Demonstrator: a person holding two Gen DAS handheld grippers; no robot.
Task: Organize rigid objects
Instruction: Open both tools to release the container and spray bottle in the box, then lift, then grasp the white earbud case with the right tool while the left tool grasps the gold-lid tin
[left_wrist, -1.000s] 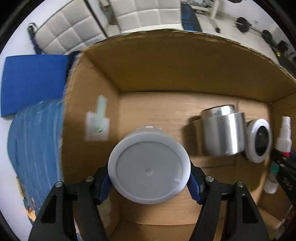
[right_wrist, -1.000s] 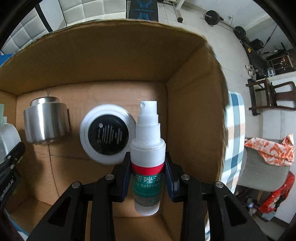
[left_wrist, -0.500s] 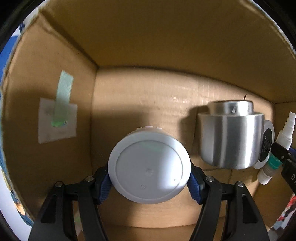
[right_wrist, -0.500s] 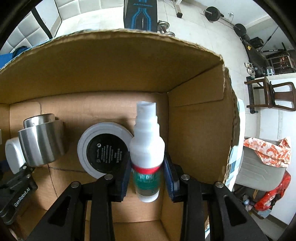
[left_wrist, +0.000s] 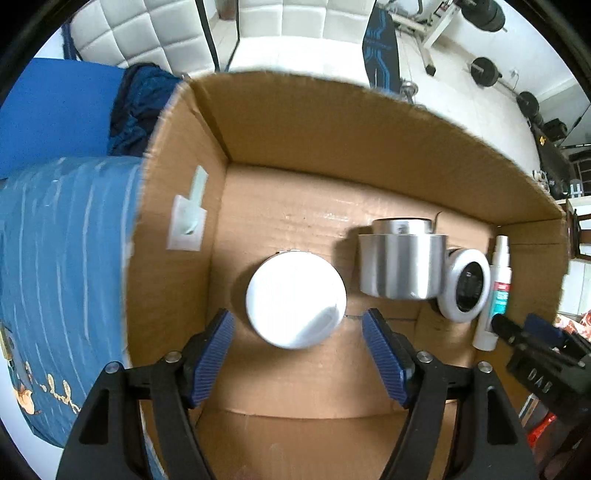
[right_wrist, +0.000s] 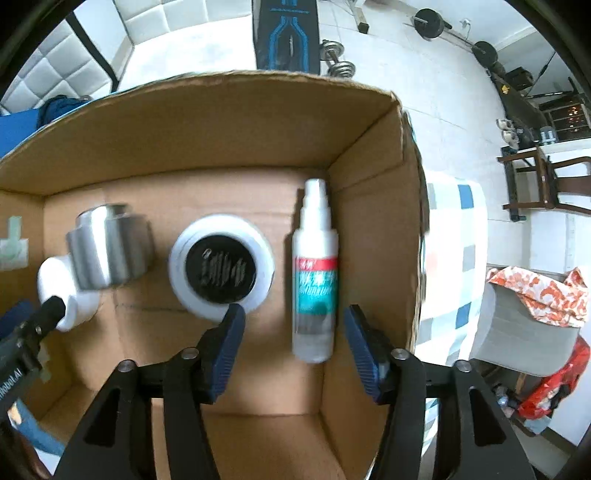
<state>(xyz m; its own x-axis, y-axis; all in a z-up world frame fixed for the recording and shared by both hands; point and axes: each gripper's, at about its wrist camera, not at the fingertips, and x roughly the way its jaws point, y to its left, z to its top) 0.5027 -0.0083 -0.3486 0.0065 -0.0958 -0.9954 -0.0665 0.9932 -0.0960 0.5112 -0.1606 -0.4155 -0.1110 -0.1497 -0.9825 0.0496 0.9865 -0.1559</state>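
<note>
An open cardboard box (left_wrist: 332, 129) (right_wrist: 221, 122) lies below both grippers. On its floor a white round jar (left_wrist: 295, 299) (right_wrist: 61, 291) sits free between the pads of my left gripper (left_wrist: 297, 323), whose jaws are opening. A white spray bottle (right_wrist: 316, 273) (left_wrist: 498, 288) with a red and teal label lies by the right wall, loose between the pads of my right gripper (right_wrist: 293, 314), whose jaws are also opening. Between jar and bottle rest a steel cylinder (left_wrist: 400, 266) (right_wrist: 109, 251) and a white-rimmed black disc (left_wrist: 467, 284) (right_wrist: 221, 269).
Blue bedding (left_wrist: 66, 258) lies left of the box and a checked cloth (right_wrist: 454, 258) right of it. A white quilted cushion (left_wrist: 147, 33), weights (left_wrist: 487, 70) and a wooden chair (right_wrist: 535, 177) stand beyond. A taped label (left_wrist: 186, 229) is stuck on the left wall.
Both grippers have opened and let go: the white jar and the spray bottle now rest on the box floor. Both grippers have pulled up out of the box.
</note>
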